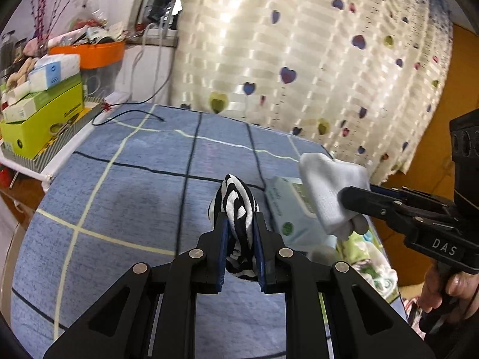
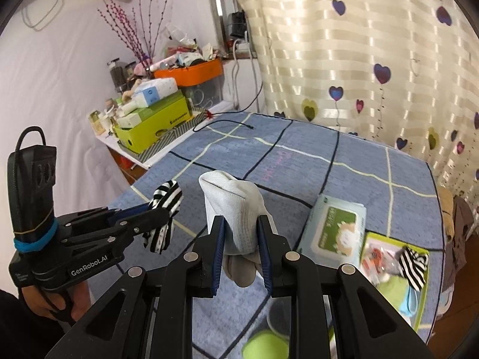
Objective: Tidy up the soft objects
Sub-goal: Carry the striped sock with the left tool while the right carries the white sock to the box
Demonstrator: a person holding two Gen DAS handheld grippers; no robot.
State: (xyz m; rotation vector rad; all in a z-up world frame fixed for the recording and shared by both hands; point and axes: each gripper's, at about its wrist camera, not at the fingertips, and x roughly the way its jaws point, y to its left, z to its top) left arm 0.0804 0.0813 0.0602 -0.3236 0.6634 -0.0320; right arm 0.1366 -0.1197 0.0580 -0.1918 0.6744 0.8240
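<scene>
Over the blue bed (image 1: pixel 119 197), each hand-held gripper clamps a sock: left (image 1: pixel 241 224) striped (image 1: pixel 236 203), right (image 2: pixel 241 233) white (image 2: pixel 233 206).

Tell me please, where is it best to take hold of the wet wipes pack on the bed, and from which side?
Grip the wet wipes pack across its narrow width, coming from above. It lies flat on the blue bedspread, so only its long edges stick up for the fingers; the lid on top is probably too flat to pinch.
</scene>
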